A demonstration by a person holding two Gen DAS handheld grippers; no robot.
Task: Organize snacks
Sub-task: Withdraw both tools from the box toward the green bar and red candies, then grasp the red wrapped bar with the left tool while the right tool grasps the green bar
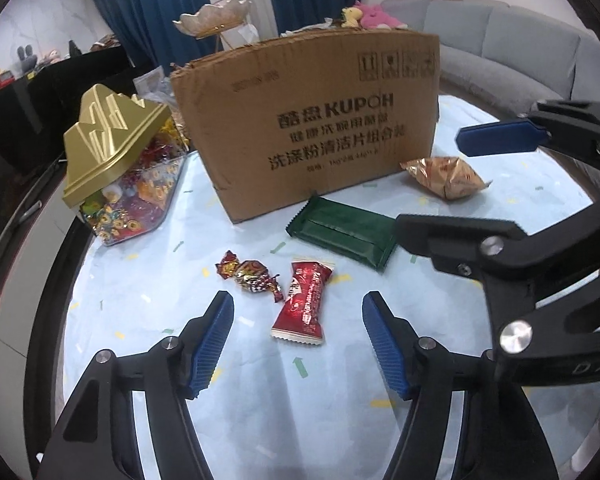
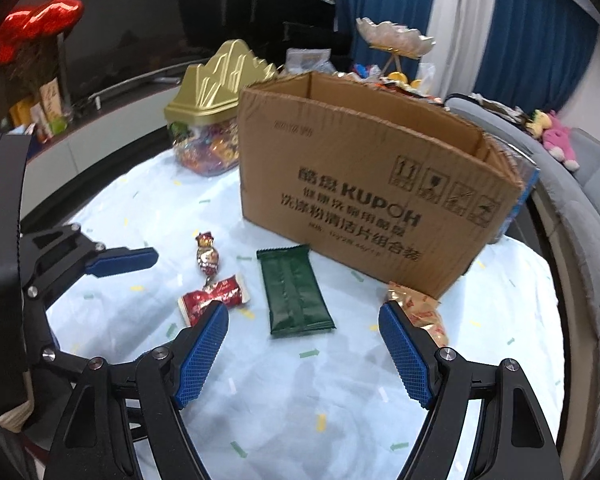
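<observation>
**Snacks loose on table, both grippers above, nothing held**

Surface: round table (image 1: 148,360) under a pale blue cloth with small confetti marks.

Far left: clear candy jar (image 1: 140,196) with a gold mountain-shaped lid (image 1: 108,140), full of wrapped sweets. Right of the jar, an open cardboard box (image 1: 312,120) with black print, standing upright.

Near side of the box, left to right: small twisted candy (image 1: 250,276); red snack packet (image 1: 303,304) just beside it; dark green flat packet (image 1: 342,236) close to the box's foot; gold crinkled packet (image 1: 446,178) farthest right, near the box corner. All four lie flat on the cloth.

Left gripper (image 1: 298,344): jaws apart, red snack packet between them, pads not touching it. Right gripper (image 2: 304,352): jaws apart over bare cloth, green packet just beyond the tips, gold packet beside its right finger.

Room: black glossy cabinet far left, blue curtains (image 1: 152,4) behind, grey sofa (image 1: 512,52) with plush toys right.
</observation>
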